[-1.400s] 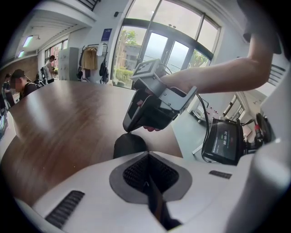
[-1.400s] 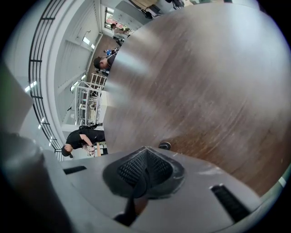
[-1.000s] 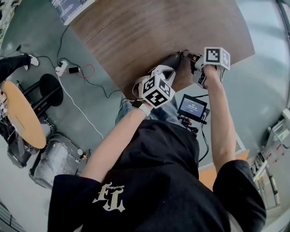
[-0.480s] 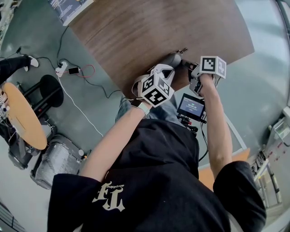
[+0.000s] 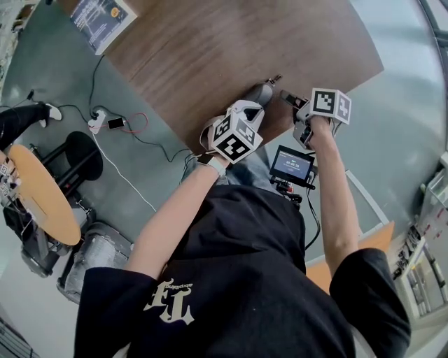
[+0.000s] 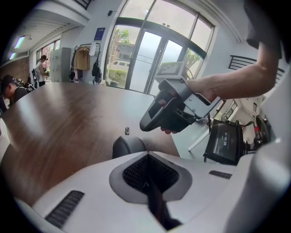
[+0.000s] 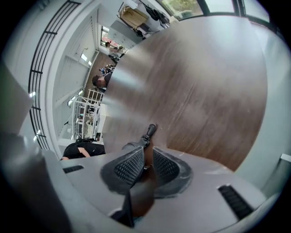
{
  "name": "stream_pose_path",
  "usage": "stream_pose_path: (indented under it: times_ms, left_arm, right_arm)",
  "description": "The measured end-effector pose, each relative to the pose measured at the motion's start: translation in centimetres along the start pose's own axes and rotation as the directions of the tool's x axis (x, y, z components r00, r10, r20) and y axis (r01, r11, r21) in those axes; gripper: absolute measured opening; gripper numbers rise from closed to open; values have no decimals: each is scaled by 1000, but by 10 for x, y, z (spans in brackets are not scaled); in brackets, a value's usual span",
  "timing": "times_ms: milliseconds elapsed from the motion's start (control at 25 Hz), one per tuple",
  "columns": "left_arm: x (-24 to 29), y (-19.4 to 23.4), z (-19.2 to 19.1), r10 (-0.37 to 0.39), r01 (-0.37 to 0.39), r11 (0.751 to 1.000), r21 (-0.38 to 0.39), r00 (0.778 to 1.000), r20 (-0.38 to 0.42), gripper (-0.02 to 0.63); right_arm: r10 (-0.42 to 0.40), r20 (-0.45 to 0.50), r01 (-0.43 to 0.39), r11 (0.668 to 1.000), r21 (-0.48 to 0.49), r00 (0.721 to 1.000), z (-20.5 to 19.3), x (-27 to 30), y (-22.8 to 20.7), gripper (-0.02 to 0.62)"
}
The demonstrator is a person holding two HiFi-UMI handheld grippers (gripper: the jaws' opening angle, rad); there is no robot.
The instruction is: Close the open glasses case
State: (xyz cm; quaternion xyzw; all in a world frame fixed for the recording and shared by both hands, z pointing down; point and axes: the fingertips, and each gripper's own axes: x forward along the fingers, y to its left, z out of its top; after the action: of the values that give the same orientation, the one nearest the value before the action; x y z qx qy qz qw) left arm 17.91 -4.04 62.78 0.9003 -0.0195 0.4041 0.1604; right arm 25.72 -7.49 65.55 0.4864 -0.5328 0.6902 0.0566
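A dark grey zip-up glasses case (image 5: 260, 93) lies near the front edge of the brown table (image 5: 210, 49). It looks like a rounded dome (image 6: 129, 146), lid down, and its zip pull (image 7: 150, 131) sticks out on the table. My left gripper (image 5: 246, 112) sits against the case's near end, its pads (image 6: 136, 170) together. My right gripper (image 5: 288, 98) hovers just right of the case. Its jaws have just been opening and stand slightly apart, with the zip pull just past the fingertips (image 7: 136, 168) and nothing pressed between them.
A small monitor on a stand (image 5: 294, 164) hangs below the table edge, between my arms. A leaflet (image 5: 101, 15) lies on the table's far left corner. On the floor at left are a power strip with cables (image 5: 98, 115), a black stool (image 5: 84, 147) and a round wooden table (image 5: 38, 189).
My right gripper has drawn back from the case toward me, near the table edge. The left gripper and the case have stayed in place.
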Motion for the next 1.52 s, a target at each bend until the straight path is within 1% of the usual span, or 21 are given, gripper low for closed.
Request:
stream_pose_path:
  times_ms: [80, 200, 240, 320, 400, 480, 600, 720, 840, 920, 960, 1040, 1160, 1240, 1360, 1520]
  left_arm:
    - [-8, -6, 4, -17, 16, 999, 28, 1000, 9, 5]
    - [-28, -10, 21, -53, 46, 996, 81, 996, 77, 6]
    - [-38, -11, 27, -67, 57, 994, 94, 992, 104, 5]
    - [-62, -14, 34, -91, 74, 991, 113, 984, 156, 5]
    - [-92, -18, 38, -118, 89, 986, 140, 971, 206, 6]
    - [-123, -18, 38, -144, 103, 980, 168, 957, 253, 6]
    - [-167, -15, 27, -168, 114, 975, 190, 939, 302, 6]
    - [-205, -15, 14, -192, 123, 968, 217, 921, 338, 6]
    - [-237, -17, -2, -210, 130, 964, 232, 907, 365, 6]
    - [-255, -20, -11, -210, 126, 964, 232, 901, 381, 6]
    - [-262, -21, -15, -207, 123, 965, 231, 898, 387, 6]
    - [-276, -27, -22, -202, 115, 966, 231, 895, 397, 6]
    - [-290, -40, -34, -190, 102, 968, 229, 895, 404, 6]
    - [-298, -48, -41, -176, 88, 971, 224, 896, 408, 6]
    - [-310, -65, -49, -148, 59, 974, 217, 896, 419, 6]
    - [-310, -103, -61, -121, 36, 979, 202, 897, 425, 5]
  right_arm:
    - [-27, 47, 29, 999, -35, 999, 2, -21, 3, 37]
    - [-64, 150, 79, 992, -99, 987, 4, -54, 11, 36]
    - [-70, 183, 92, 989, -119, 981, 2, -63, 16, 32]
    - [-84, 242, 125, 979, -160, 967, -10, -84, 27, 1]
    - [-109, 309, 177, 964, -201, 945, -27, -107, 39, -12]
    - [-146, 384, 250, 939, -236, 912, -46, -128, 52, -12]
    - [-202, 474, 362, 890, -276, 857, -79, -152, 73, -12]
    - [-248, 561, 465, 838, -285, 790, -110, -172, 97, -12]
    - [-262, 634, 543, 785, -299, 728, -139, -183, 125, -12]
    - [-256, 664, 581, 745, -328, 703, -155, -185, 144, -12]
    - [-250, 672, 595, 725, -347, 697, -161, -184, 153, -12]
    - [-232, 679, 610, 691, -389, 696, -174, -182, 168, -12]
    - [-203, 678, 611, 658, -440, 707, -190, -178, 182, -12]
    - [-178, 682, 608, 645, -464, 710, -199, -179, 189, -12]
    - [-133, 702, 607, 628, -487, 700, -211, -192, 195, -12]
    - [-92, 725, 603, 631, -487, 682, -239, -222, 182, -12]
